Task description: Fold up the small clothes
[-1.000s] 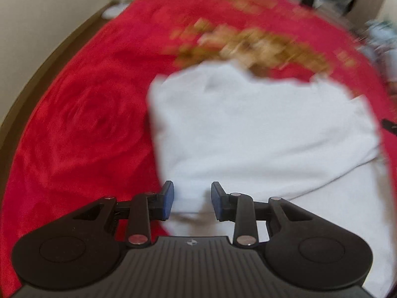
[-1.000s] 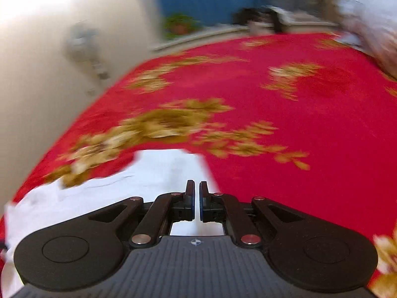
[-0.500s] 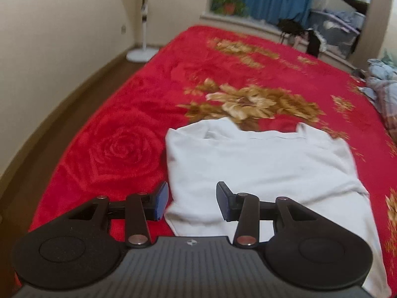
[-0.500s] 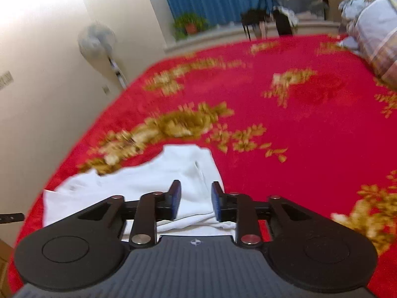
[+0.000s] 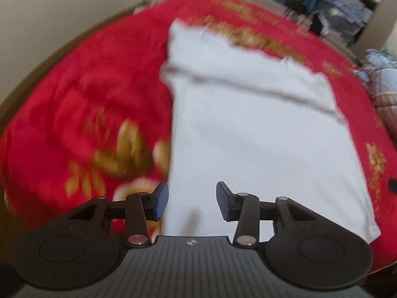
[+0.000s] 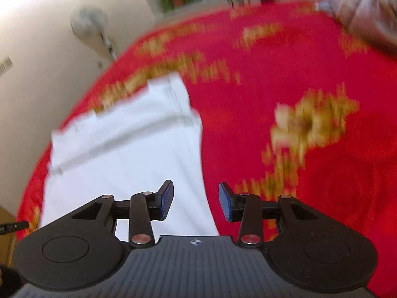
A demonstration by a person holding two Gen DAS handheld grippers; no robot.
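A white garment point(image 5: 253, 124) lies flat on a red blanket with gold flowers point(image 5: 74, 104); a folded band crosses its far end. My left gripper point(image 5: 192, 202) hovers open over the garment's near left edge, nothing between its pads. In the right wrist view the same white garment point(image 6: 129, 149) fills the left half, and my right gripper point(image 6: 196, 202) hangs over its near right edge. The right jaws are opening, with nothing pinched between the blue pads. Both views are blurred by motion.
The red blanket point(image 6: 285, 136) covers a wide bed. A standing fan point(image 6: 90, 28) is by the cream wall at the left. Plaid bedding point(image 6: 367, 7) lies at the far right. Blue curtains and cluttered shelves point(image 5: 347, 12) stand beyond the bed.
Both grippers have pulled back toward the garment's near end. The right gripper, shut on the white cloth a second ago, has opened and let it go. The left jaws widened slightly.
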